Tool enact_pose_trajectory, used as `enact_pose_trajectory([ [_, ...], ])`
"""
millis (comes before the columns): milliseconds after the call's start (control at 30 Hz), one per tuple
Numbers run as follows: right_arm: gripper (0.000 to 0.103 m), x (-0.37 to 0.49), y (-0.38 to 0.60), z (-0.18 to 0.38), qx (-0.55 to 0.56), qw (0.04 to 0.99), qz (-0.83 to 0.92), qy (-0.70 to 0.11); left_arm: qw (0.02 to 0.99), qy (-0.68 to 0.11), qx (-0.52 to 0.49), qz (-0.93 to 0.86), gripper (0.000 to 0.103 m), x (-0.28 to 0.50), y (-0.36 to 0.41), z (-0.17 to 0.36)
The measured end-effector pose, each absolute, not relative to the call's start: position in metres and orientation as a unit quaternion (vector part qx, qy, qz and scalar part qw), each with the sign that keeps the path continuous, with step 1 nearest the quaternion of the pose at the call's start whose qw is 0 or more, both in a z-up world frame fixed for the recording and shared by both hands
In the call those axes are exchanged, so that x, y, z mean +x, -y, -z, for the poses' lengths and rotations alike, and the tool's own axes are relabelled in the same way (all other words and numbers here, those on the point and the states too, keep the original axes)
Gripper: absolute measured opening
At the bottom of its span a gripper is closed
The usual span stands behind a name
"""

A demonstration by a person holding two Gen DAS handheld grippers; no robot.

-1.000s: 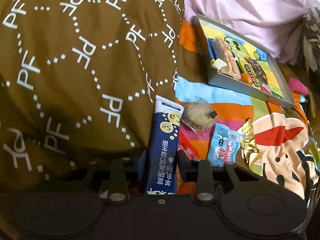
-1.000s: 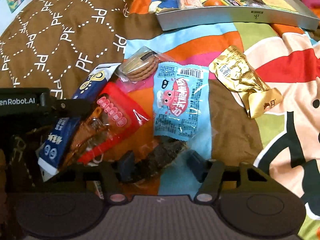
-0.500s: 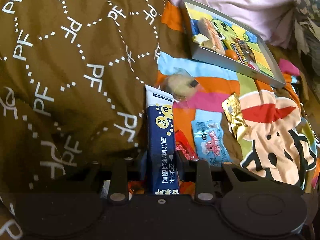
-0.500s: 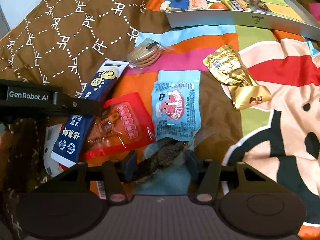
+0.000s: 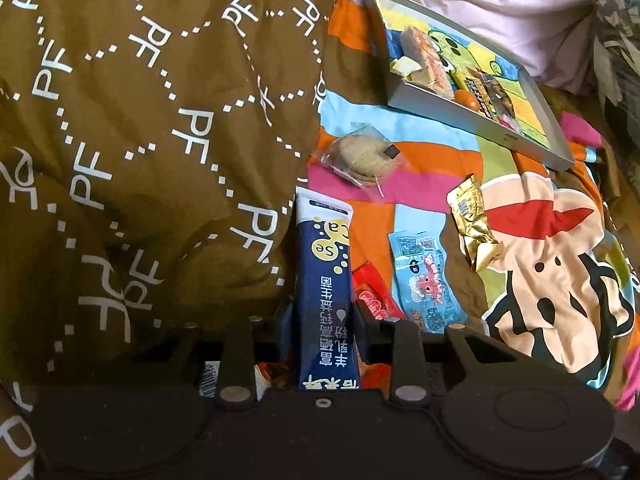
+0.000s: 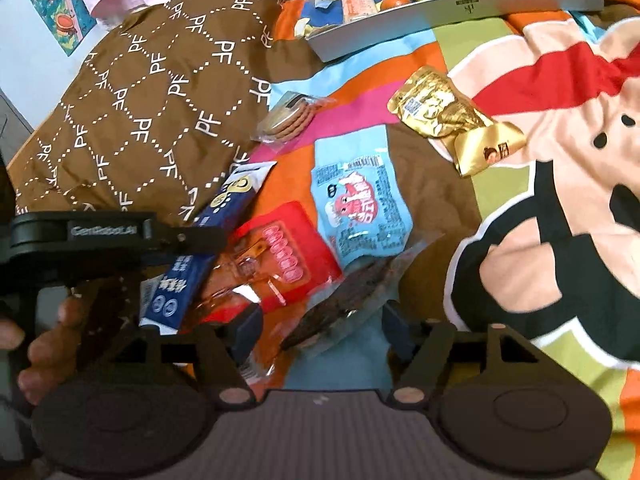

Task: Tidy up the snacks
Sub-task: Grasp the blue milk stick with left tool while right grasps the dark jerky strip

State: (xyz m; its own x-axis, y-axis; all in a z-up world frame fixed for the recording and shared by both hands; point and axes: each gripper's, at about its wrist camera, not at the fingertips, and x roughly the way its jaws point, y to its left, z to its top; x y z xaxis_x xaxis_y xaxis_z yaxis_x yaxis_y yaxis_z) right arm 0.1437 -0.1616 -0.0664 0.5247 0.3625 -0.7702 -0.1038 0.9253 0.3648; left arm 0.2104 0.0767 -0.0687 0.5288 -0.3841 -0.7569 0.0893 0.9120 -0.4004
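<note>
A long navy sachet (image 5: 325, 280) with a white tip and yellow bubbles is clamped between the closed jaws of the left gripper (image 5: 322, 312), pointing away over the bed beside the brown quilt (image 5: 140, 128); the right gripper (image 6: 320, 326) has just been opening, its jaws wide around a dark clear-wrapped snack (image 6: 340, 304) without pressing it. Around lie a red packet (image 6: 280, 264), a pale blue packet (image 6: 360, 208), a gold pouch (image 6: 448, 116) and wrapped biscuits (image 6: 290, 120); a grey tray (image 6: 460, 4) of snacks sits well beyond.

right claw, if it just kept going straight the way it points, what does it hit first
Probably the clear packet of dark dried snack lying between the open fingers of the right claw; beyond it lies the light blue packet. Depth is hard to judge.
</note>
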Motion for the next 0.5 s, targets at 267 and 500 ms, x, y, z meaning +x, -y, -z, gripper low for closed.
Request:
enact_pose_trajectory([
  [267, 0.060, 0.151, 0.169, 0.081, 0.233, 0.837, -0.141, -0.474, 0.853, -0.477, -0.163, 0.136, 0.038, 0.218, -0.078, 0.076],
  [500, 0.037, 0.158, 0.171, 0.086, 0.265, 0.835, -0.121, -0.467, 0.848, -0.482, -0.175, 0.134, 0.036, 0.220, -0.082, 0.076],
])
